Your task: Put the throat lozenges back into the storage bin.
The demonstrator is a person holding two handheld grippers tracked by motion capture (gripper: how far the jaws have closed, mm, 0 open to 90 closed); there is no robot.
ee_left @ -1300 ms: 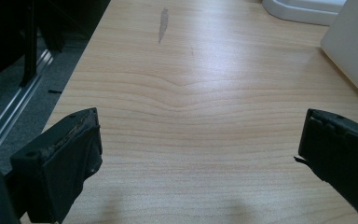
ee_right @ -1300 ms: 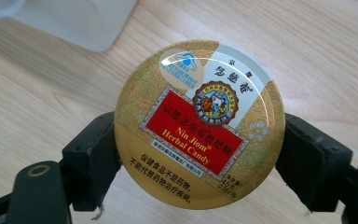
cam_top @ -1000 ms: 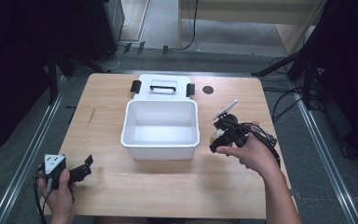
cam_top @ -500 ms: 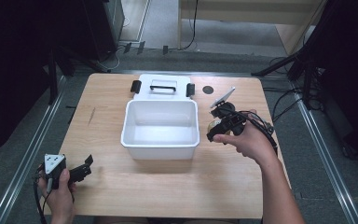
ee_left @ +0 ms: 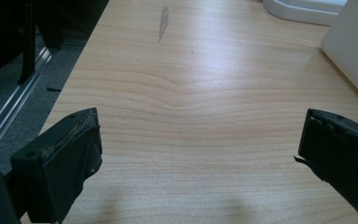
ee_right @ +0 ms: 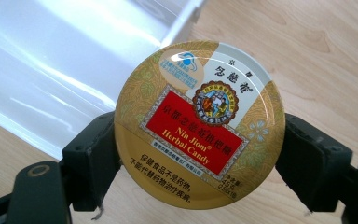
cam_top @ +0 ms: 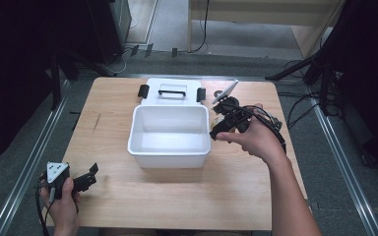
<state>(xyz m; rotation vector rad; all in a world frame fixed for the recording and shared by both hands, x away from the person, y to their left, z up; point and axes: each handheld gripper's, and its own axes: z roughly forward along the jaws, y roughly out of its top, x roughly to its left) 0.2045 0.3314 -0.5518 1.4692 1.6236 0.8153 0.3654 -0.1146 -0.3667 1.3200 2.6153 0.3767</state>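
Two hand-held grippers, one idle and one clamped

The left gripper (cam_top: 86, 178) sits at the near left in the left hand (cam_top: 61, 204), jaws spread wide apart. The right gripper (cam_top: 222, 124), held by the right hand (cam_top: 253, 140) with forearm reaching far-right, has its jaws closed on a round candy tin (ee_right: 199, 123).

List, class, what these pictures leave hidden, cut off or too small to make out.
- Underside and rim of the round gold herbal candy tin: right gripper view, hidden by its own lid and the black fingers clamping it.
- The tin's smallest print: too small to read.
- White rectangular plastic tub: left gripper view, cut off by the right edge.
- White flat lid with black handle: high view, near part hidden behind the tub.
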